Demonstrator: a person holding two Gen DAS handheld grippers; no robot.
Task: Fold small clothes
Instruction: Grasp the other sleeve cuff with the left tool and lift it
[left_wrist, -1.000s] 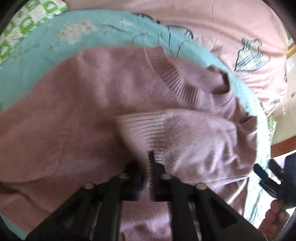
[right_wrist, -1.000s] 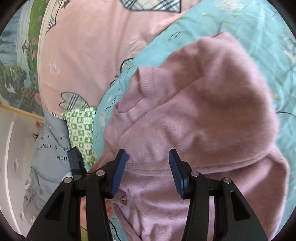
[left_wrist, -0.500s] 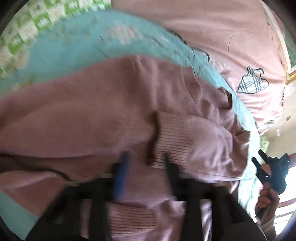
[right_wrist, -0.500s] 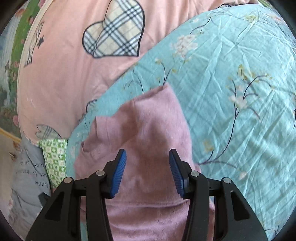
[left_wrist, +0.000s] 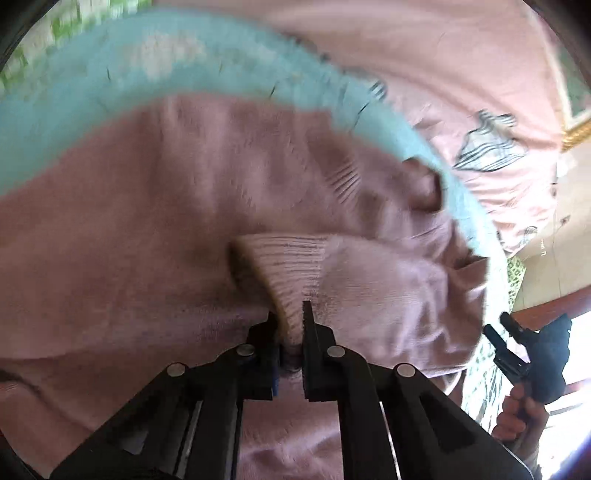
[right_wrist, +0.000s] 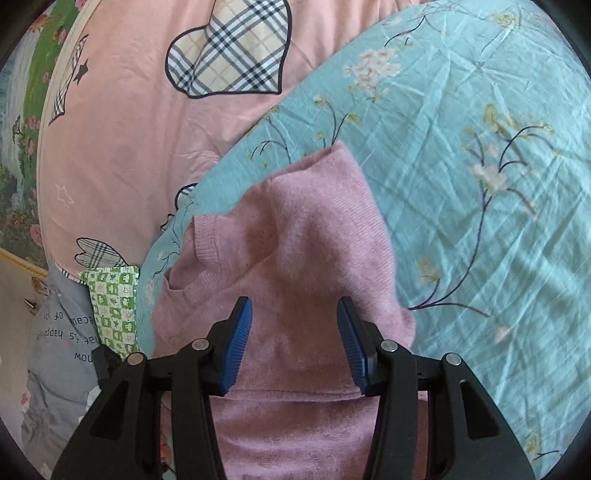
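A small mauve-pink knit sweater (left_wrist: 147, 229) lies on a teal floral sheet (left_wrist: 92, 85). My left gripper (left_wrist: 290, 325) is shut on the sweater's ribbed sleeve cuff (left_wrist: 291, 269), which lies folded across the body. In the right wrist view the sweater (right_wrist: 314, 236) lies below and ahead of my right gripper (right_wrist: 295, 347), which is open and empty above it. The right gripper also shows at the far right of the left wrist view (left_wrist: 532, 350), held in a hand.
A pink quilt with plaid hearts (right_wrist: 147, 110) lies beyond the teal sheet (right_wrist: 480, 184). A green checked cloth (right_wrist: 114, 302) and a grey printed cloth (right_wrist: 59, 350) sit at the left. A pink quilt (left_wrist: 461, 74) shows in the left wrist view.
My left gripper opened half a second ago and is now shut on the sleeve cuff. My right gripper has drawn back from the sweater, staying open.
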